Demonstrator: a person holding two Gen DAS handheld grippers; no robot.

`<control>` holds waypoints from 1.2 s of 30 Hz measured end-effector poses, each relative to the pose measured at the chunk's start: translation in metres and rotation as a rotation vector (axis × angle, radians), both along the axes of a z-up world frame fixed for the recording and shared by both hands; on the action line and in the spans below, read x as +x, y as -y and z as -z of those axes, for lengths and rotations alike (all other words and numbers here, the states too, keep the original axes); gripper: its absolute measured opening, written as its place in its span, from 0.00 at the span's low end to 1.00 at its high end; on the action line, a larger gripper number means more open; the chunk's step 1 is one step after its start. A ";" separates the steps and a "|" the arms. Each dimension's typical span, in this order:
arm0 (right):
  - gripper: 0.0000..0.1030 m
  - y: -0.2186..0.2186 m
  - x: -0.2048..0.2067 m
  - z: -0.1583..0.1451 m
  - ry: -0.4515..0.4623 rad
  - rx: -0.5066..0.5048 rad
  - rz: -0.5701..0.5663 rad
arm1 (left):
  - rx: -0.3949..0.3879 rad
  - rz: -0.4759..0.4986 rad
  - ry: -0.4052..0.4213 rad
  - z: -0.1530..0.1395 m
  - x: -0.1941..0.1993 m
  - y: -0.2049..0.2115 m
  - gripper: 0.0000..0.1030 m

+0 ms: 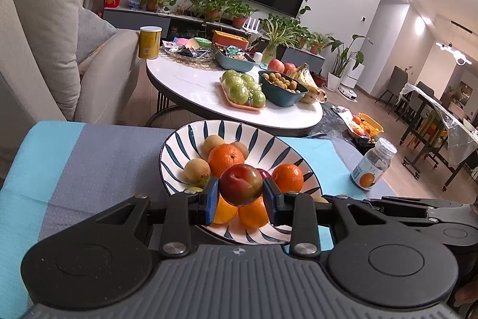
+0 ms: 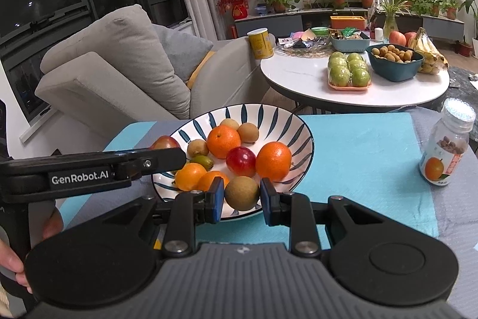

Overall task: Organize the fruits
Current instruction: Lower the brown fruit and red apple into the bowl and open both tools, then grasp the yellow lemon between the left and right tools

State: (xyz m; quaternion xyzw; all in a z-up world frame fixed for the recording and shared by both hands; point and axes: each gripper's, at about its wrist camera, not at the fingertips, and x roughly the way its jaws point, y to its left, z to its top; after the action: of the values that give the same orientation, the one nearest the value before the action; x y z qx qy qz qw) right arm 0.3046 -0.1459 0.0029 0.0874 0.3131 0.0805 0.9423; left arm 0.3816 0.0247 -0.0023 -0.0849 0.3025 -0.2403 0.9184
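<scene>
A white bowl [image 1: 185,139] with dark blue stripes stands on the blue-and-grey cloth. It holds oranges [image 1: 225,159], brown round fruits [image 1: 195,169] and a red plum [image 2: 240,161]. My left gripper [image 1: 241,196] is shut on a red-green plum [image 1: 241,184], held just above the fruit at the bowl's near side. In the right wrist view the bowl [image 2: 298,127] lies ahead, and the left gripper [image 2: 171,154] reaches in from the left with its plum [image 2: 164,142]. My right gripper [image 2: 242,199] is shut on a brown round fruit [image 2: 242,193] over the bowl's near rim.
A small bottle [image 2: 445,151] with an orange on its label stands on the cloth to the right of the bowl. Behind is a white round table [image 2: 298,79] with green fruit, a teal bowl and bananas. A beige sofa [image 2: 119,73] is at the left.
</scene>
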 end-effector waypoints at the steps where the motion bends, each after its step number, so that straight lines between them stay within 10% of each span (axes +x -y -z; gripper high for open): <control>1: 0.83 0.000 0.001 0.000 -0.002 0.001 0.000 | 0.002 0.004 -0.002 0.000 0.000 0.000 0.29; 36: 0.84 0.065 -0.023 -0.012 -0.006 0.213 0.189 | 0.031 0.059 -0.019 0.005 -0.044 -0.037 0.56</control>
State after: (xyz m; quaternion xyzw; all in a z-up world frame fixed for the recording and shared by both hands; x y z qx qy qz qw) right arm 0.2814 -0.2109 0.0154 0.2164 0.2958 0.0242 0.9301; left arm 0.3376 0.0620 -0.0076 -0.0640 0.3171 -0.2618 0.9093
